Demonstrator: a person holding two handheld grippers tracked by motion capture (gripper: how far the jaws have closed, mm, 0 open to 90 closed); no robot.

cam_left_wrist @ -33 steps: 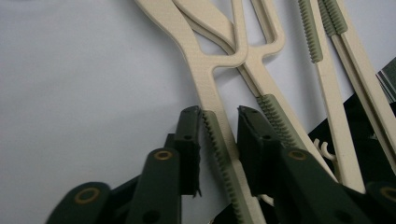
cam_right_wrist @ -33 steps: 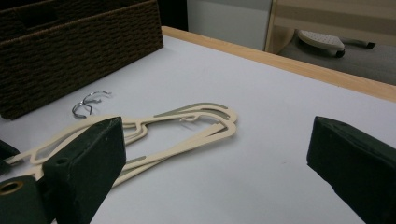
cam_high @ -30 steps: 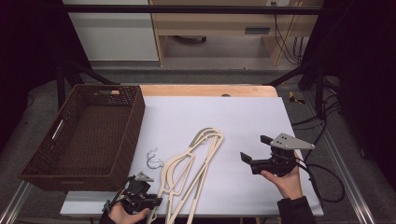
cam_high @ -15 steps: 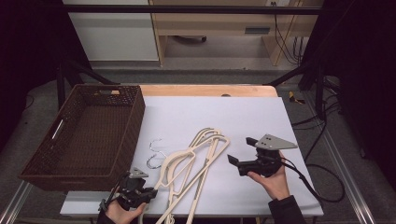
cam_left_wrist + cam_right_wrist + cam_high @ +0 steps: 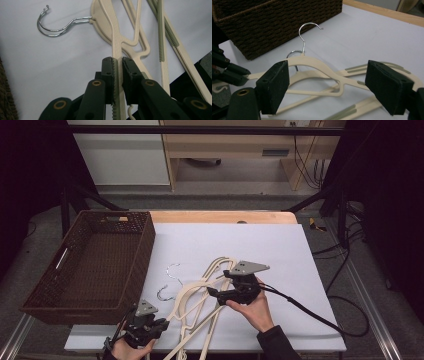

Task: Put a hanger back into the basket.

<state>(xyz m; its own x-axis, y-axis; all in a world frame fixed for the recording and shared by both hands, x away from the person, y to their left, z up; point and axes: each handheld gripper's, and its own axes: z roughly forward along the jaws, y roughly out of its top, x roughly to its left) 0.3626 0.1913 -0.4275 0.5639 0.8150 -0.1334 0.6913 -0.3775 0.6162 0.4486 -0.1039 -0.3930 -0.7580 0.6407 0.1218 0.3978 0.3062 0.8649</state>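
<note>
Several cream plastic hangers (image 5: 196,292) with wire hooks (image 5: 172,270) lie in a loose pile on the white sheet (image 5: 280,250). My left gripper (image 5: 161,324) sits at the table's near edge. In the left gripper view it (image 5: 117,67) is shut on one hanger's thin arm (image 5: 115,42). My right gripper (image 5: 220,285) hovers over the pile's right side. In the right gripper view it (image 5: 329,80) is open and its jaws have just been closing. The top hanger's shoulder (image 5: 319,66) lies between the wide pads (image 5: 274,85), which do not touch it.
A dark woven basket (image 5: 145,245) stands at the left of the sheet, close to the hooks, and fills the top left of the right gripper view as the basket (image 5: 274,20). The right gripper's cable (image 5: 310,312) trails off to the right. Bare wood (image 5: 220,216) borders the far edge.
The right gripper has moved left from the sheet's right side to above the hanger pile, and its jaws have narrowed a little. The left hand has stayed almost in place.
</note>
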